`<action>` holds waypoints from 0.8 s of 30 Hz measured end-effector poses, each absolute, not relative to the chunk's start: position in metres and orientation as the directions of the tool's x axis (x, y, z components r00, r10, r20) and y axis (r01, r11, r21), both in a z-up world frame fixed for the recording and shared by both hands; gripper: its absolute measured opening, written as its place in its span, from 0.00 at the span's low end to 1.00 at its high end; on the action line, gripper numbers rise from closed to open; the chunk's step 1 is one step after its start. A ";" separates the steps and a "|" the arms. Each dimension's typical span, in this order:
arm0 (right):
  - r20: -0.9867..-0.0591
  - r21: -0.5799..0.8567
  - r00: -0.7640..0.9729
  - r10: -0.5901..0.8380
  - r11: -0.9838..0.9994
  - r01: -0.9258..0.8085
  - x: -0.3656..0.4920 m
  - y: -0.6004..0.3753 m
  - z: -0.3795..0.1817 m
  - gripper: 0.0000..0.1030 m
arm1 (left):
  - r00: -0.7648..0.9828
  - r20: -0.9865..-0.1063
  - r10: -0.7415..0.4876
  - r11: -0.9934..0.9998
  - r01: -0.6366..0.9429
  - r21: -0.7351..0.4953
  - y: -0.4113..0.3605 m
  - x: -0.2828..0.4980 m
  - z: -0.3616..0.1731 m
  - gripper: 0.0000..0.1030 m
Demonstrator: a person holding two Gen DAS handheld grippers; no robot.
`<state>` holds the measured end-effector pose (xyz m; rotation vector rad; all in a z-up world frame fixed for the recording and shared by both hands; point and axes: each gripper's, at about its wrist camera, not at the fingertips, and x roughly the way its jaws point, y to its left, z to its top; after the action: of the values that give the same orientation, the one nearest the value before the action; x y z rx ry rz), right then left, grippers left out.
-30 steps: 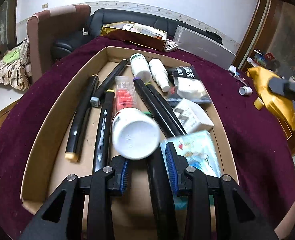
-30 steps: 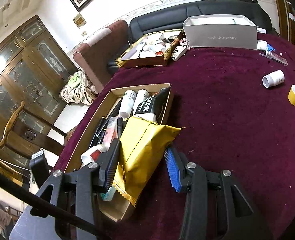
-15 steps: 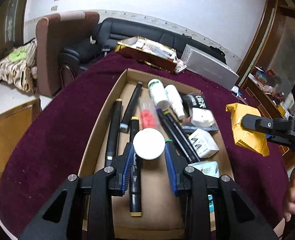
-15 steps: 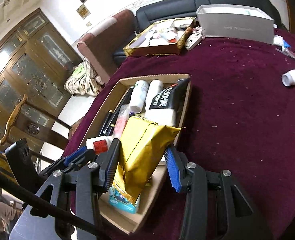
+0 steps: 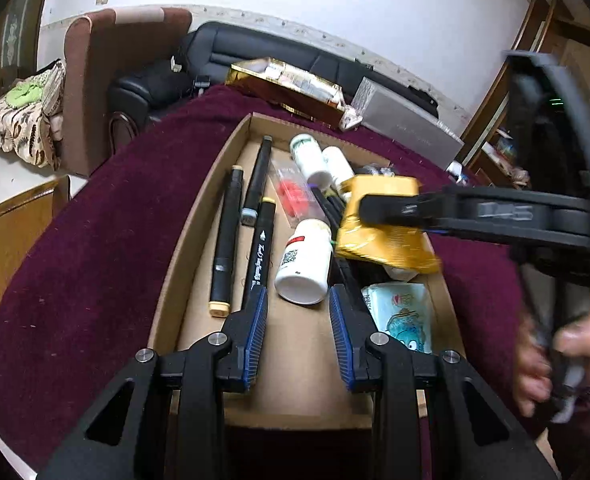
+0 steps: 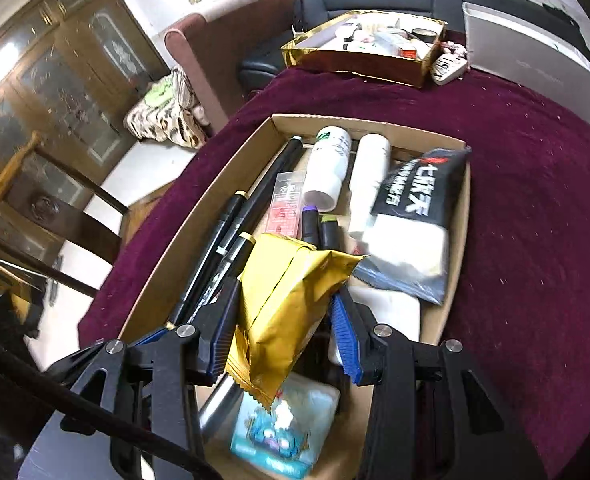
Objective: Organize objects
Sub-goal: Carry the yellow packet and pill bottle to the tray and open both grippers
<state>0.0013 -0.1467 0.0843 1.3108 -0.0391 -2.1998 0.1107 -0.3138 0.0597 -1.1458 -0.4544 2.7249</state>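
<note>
1. R gripper (image 6: pixel 283 316): gold packet (image 6: pixel 283 300) clamped between blue pads, held over cardboard tray (image 5: pixel 183 248), above markers (image 5: pixel 225 236) & white bottles (image 6: pixel 329 168).
2. L gripper (image 5: pixel 298 320): jaws partly apart, nothing gripped; white bottle (image 5: pixel 305 262) lies flat in tray just ahead of tips, not touched.
3. Tissue pack (image 5: pixel 401 316) seen at tray's near R corner; black pouch (image 6: pixel 419 200) at R wall.
4. Tray sits on maroon cloth (image 5: pixel 95 240). Hand (image 5: pixel 559 360) seen on R handle.
</note>
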 end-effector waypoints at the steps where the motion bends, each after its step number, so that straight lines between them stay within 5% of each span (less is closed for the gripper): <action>1: -0.805 0.286 -0.361 -0.471 -0.841 0.458 -0.001 -0.151 0.082 0.42 | -0.705 -0.664 0.249 -0.943 -0.021 -0.332 -0.316 0.113 0.062 0.27; 11: -0.827 0.126 -0.441 -0.349 -0.879 0.460 -0.021 -0.176 0.077 0.41 | -0.733 -0.641 0.229 -0.940 0.006 -0.342 -0.335 0.119 0.065 0.28; 17: -0.836 0.152 -0.433 -0.339 -0.899 0.411 -0.026 -0.166 0.077 0.41 | -0.746 -0.635 0.202 -0.945 0.022 -0.326 -0.339 0.121 0.069 0.33; 20: -0.806 0.170 -0.487 -0.337 -0.920 0.354 -0.022 -0.145 0.096 0.53 | -0.758 -0.627 0.181 -0.947 0.037 -0.318 -0.342 0.123 0.071 0.50; 24: -0.766 0.239 -0.508 -0.393 -0.909 0.343 -0.005 -0.119 0.117 0.64 | -0.769 -0.615 0.174 -0.941 0.055 -0.335 -0.349 0.124 0.071 0.51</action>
<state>-0.0048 -0.1186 0.1166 1.2449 -0.0780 -2.4109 0.1243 -0.3491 0.0709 -1.0408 -0.5214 2.8484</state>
